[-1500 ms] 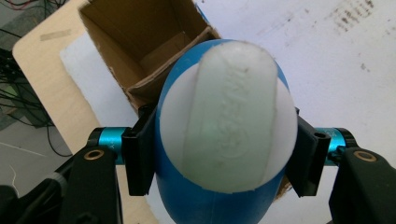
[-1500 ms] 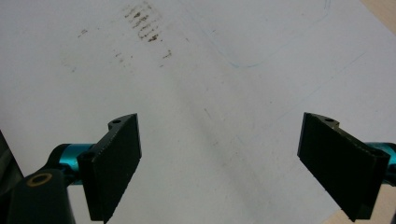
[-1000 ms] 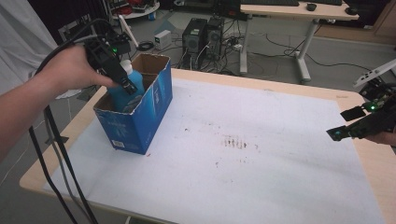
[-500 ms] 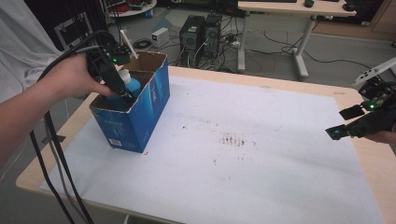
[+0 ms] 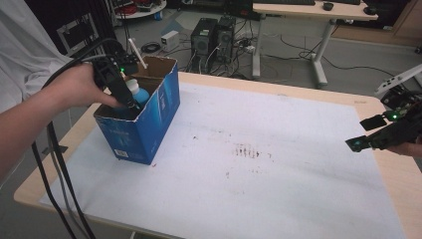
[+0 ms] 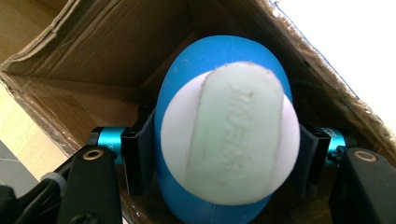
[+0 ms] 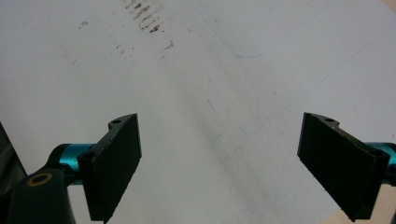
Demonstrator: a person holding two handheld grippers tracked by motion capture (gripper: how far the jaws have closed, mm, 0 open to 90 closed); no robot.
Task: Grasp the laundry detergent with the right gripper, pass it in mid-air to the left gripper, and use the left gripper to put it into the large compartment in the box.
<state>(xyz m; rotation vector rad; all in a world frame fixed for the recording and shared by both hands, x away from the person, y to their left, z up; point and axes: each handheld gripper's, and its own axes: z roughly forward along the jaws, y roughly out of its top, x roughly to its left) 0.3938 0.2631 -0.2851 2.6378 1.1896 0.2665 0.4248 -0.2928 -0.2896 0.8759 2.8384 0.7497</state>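
At the worktop's left edge: blue cardboard box (image 5: 142,122), open-topped, brown inside, standing on the white sheet (image 5: 259,164) that covers the worktop. Inside the box: blue bottle (image 6: 224,140) with white cap and pale green lid, cap end up, near the box's left wall. Left gripper (image 5: 130,103): reaches down into the box, jaws clamped on the bottle's two sides below the cap. Right gripper (image 5: 368,137): above the worktop's right edge, jaws wide apart, nothing between them, well apart from the box.
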